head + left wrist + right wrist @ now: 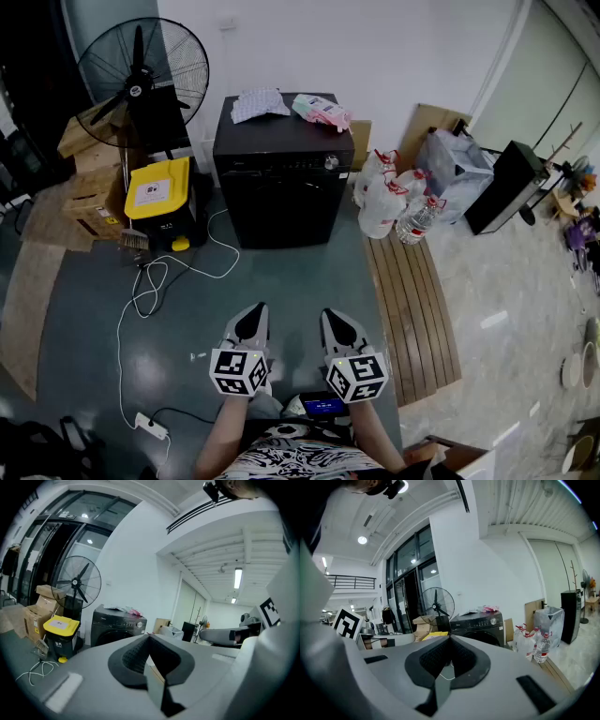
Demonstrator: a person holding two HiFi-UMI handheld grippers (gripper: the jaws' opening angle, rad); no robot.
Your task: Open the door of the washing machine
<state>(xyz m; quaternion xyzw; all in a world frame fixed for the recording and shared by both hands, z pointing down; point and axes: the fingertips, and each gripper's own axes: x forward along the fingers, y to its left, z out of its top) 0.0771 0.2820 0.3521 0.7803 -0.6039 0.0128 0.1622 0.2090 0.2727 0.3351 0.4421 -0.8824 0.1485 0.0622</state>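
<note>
A black front-loading washing machine [283, 178] stands against the far white wall, its round door shut; it also shows in the left gripper view [117, 627] and the right gripper view [480, 625]. Cloth and a pink packet lie on its top. Both grippers hang side by side near the person, well short of the machine. The left gripper [252, 319] [148, 638] is shut and empty. The right gripper [338, 324] [449, 638] is shut and empty too.
A yellow-lidded bin [157, 192], a standing fan [142, 70] and cardboard boxes [89, 178] stand left of the machine. A white cable [150, 281] trails over the floor. Water jugs [389, 202] and a wooden pallet [412, 309] lie to the right.
</note>
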